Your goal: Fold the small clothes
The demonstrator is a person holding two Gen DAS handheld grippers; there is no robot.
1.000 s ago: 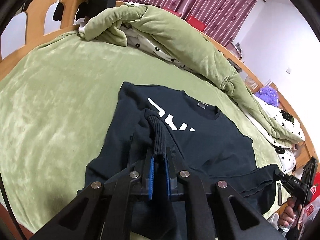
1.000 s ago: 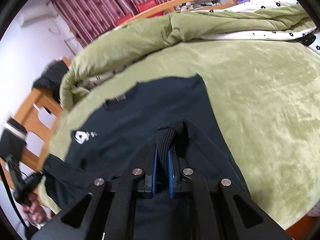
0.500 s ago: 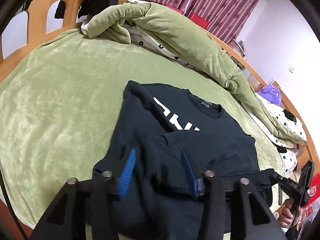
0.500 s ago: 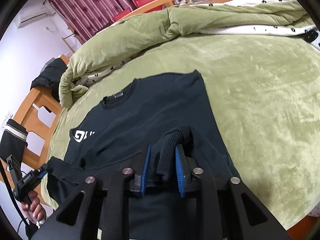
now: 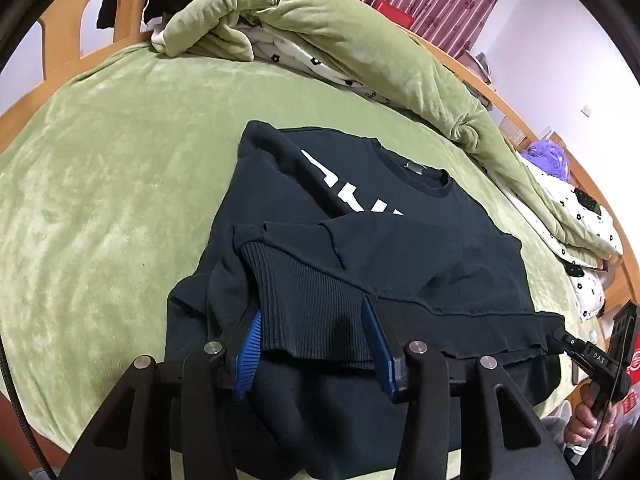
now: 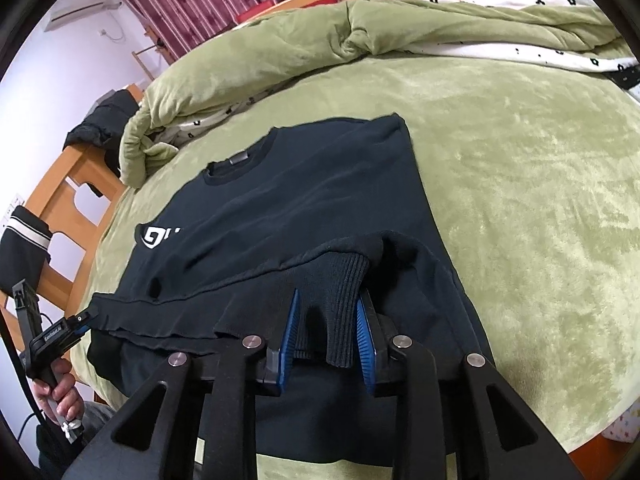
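A black sweatshirt (image 5: 360,184) with white lettering lies flat on the green bed, collar toward the far side; it also shows in the right wrist view (image 6: 288,216). Its ribbed hem is folded up over the chest. My left gripper (image 5: 312,316) is open, its blue pads on either side of the ribbed hem (image 5: 304,292) at the left end of the fold. My right gripper (image 6: 326,312) is open around the ribbed hem (image 6: 340,280) at the right end of the fold. Each gripper also appears at the edge of the other's view.
The green bed cover (image 5: 100,200) spreads around the sweatshirt. A bunched green duvet (image 5: 340,40) with white patterned lining lies along the far side. The wooden bed frame (image 6: 76,184) carries dark clothes. Red curtains hang behind.
Both grippers were shut on the sweatshirt's hem one second ago. Both have opened, the left first, and let the folded hem rest on the sweatshirt's chest.
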